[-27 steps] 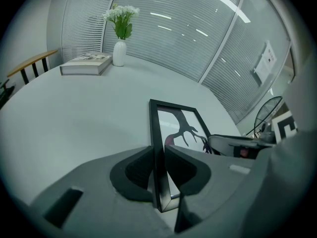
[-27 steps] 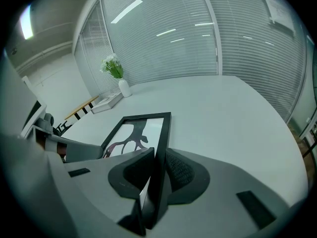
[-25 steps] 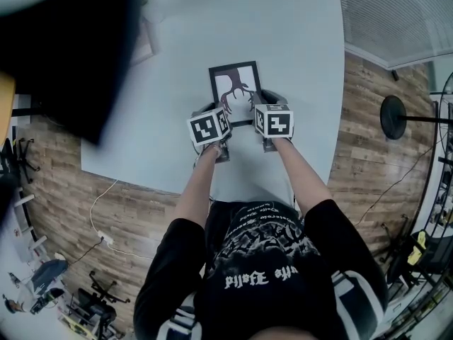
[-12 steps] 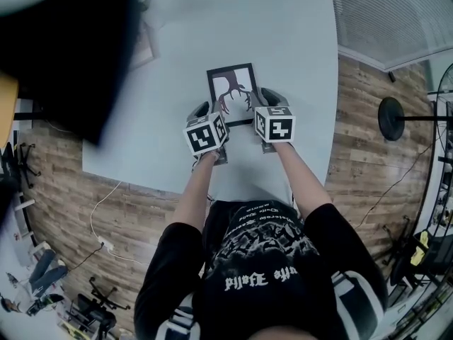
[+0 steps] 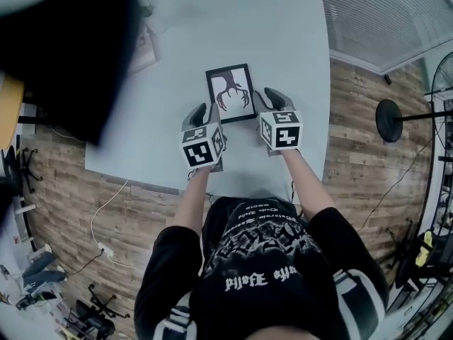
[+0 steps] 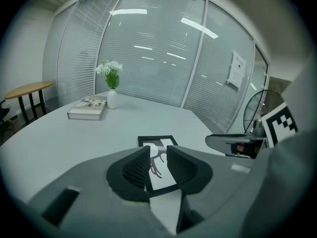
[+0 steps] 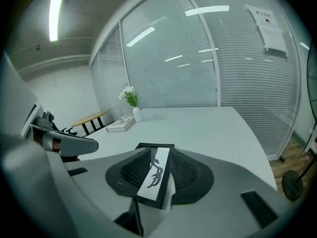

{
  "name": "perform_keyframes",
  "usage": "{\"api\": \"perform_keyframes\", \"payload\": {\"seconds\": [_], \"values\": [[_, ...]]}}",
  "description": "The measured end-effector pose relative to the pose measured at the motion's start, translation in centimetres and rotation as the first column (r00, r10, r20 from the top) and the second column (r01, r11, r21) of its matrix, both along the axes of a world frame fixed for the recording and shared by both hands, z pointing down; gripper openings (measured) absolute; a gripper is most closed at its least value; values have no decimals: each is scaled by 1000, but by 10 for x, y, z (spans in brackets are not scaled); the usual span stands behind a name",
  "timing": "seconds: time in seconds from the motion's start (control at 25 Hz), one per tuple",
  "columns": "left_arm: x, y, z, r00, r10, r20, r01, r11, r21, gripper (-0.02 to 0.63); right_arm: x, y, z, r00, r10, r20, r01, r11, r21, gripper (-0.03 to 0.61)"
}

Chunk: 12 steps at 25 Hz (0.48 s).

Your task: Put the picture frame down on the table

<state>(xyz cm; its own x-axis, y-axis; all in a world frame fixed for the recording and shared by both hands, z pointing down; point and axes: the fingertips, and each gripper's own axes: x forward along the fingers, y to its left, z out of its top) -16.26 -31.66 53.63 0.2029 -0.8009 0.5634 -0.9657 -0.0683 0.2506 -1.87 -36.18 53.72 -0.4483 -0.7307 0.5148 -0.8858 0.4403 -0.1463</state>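
Picture frame flat, beyond both jaws

A dark blurred mass covered the table's left part in the head view, along with most of the book. The left gripper's jaws hid the frame's near half. The right gripper's jaws hid all but a strip of it. The notice's print was too small to read.
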Motion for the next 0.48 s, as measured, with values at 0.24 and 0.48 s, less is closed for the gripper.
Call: {"api": "perform_keyframes", "payload": {"seconds": [0.24, 0.48], "values": [[1, 22, -25, 1000, 8, 6, -9, 998, 65, 110, 10, 25, -19, 1000, 3, 27, -4, 999, 34, 106], [-5, 50, -50, 1000, -19, -20, 21, 993, 114, 110, 22, 53, -28, 998, 22, 52, -24, 999, 44, 106]]}}
